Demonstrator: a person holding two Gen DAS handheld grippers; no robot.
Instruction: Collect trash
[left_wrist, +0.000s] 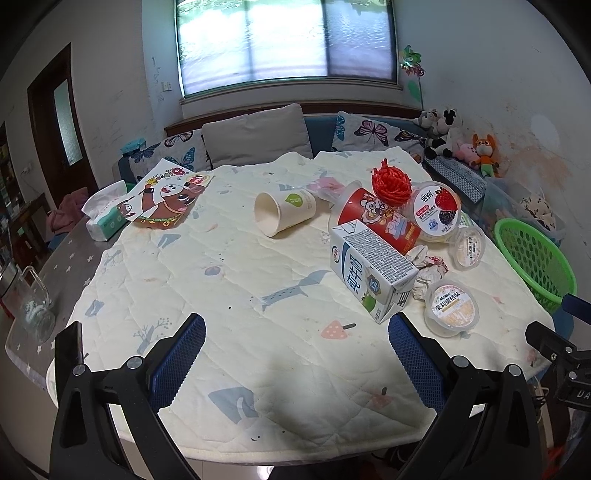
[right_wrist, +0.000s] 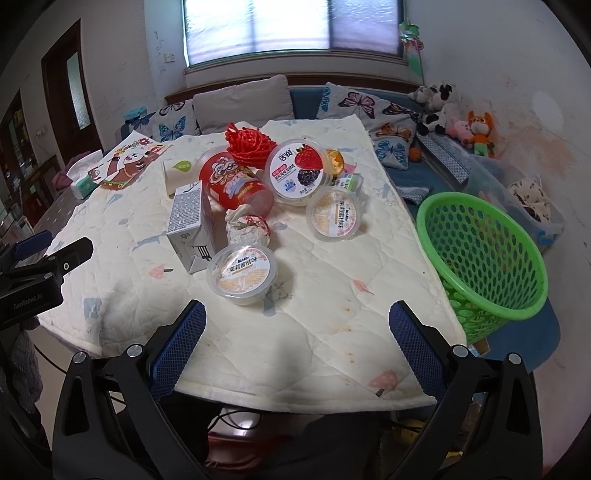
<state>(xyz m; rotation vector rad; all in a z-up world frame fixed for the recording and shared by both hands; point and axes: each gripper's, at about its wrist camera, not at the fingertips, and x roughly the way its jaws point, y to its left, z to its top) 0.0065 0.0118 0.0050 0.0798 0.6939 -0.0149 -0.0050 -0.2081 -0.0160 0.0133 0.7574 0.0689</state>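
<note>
Trash lies on a quilted table cover (left_wrist: 258, 332): a tipped paper cup (left_wrist: 282, 212), a milk carton (left_wrist: 373, 269), a red snack cup (left_wrist: 380, 218), a red net (left_wrist: 391, 182), a berry yogurt tub (left_wrist: 439, 210), crumpled paper (left_wrist: 428, 269) and two jelly cups (left_wrist: 452, 308). A green mesh basket (right_wrist: 484, 254) stands beside the table at the right. My left gripper (left_wrist: 295, 354) is open and empty above the near table edge. My right gripper (right_wrist: 297, 350) is open and empty, just short of the nearest jelly cup (right_wrist: 242, 275).
A tissue pack (left_wrist: 105, 214) and a cartoon picture sheet (left_wrist: 166, 195) lie at the far left. A glass mug (left_wrist: 33, 306) stands at the left edge. A sofa with cushions (left_wrist: 255, 138) and plush toys (left_wrist: 461, 144) lies behind the table.
</note>
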